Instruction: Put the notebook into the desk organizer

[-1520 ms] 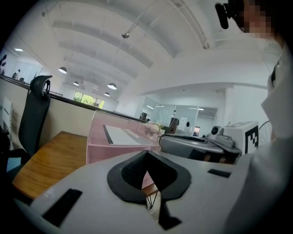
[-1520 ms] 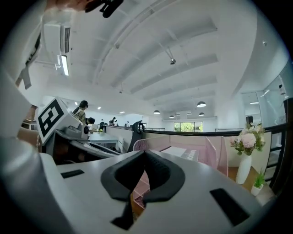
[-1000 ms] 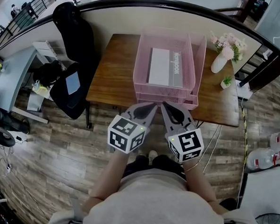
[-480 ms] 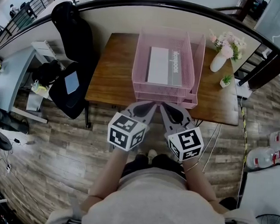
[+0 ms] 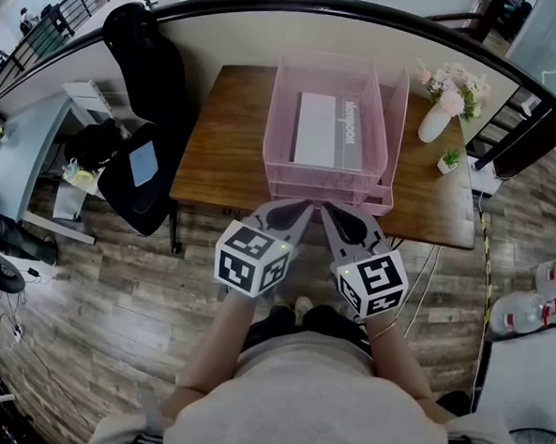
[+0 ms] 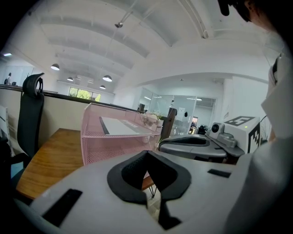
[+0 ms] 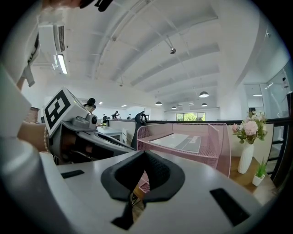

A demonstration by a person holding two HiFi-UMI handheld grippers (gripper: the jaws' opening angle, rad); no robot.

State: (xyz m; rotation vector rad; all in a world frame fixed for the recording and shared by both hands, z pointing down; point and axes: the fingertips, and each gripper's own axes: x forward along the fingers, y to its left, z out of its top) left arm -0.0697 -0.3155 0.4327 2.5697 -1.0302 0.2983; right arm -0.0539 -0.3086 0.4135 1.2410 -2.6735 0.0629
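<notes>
My left gripper has its jaws pressed together with nothing between them. My right gripper is the same, jaws closed and empty. I hold both side by side, just short of the near edge of the brown wooden desk. The grey and white notebook lies flat in the top tray of the pink wire-mesh desk organizer, which stands on that desk. A white vase of pink flowers stands to the organizer's right.
</notes>
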